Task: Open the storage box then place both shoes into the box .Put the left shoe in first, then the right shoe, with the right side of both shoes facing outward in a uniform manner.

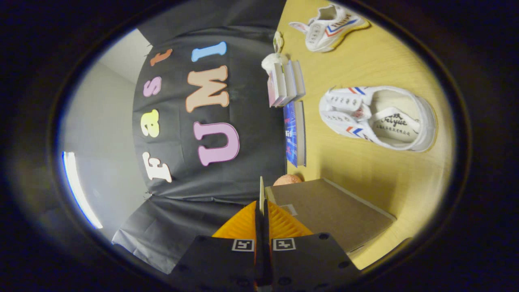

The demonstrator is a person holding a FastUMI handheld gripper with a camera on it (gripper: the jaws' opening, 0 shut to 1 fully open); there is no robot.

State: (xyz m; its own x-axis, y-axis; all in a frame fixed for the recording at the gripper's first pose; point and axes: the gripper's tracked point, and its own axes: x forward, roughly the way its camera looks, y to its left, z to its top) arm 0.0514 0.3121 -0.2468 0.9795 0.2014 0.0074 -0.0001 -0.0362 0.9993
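the gripper (261,202) fingers are pressed together on a thin upright flap (261,190) of the storage box (328,211). beyond them, two shoes (377,115) (330,26) lie on the desk (373,170), apart.

Two white shoes (377,117) (330,27), one brown box (328,211), four books (286,83) (295,134), all beyond the fingers.
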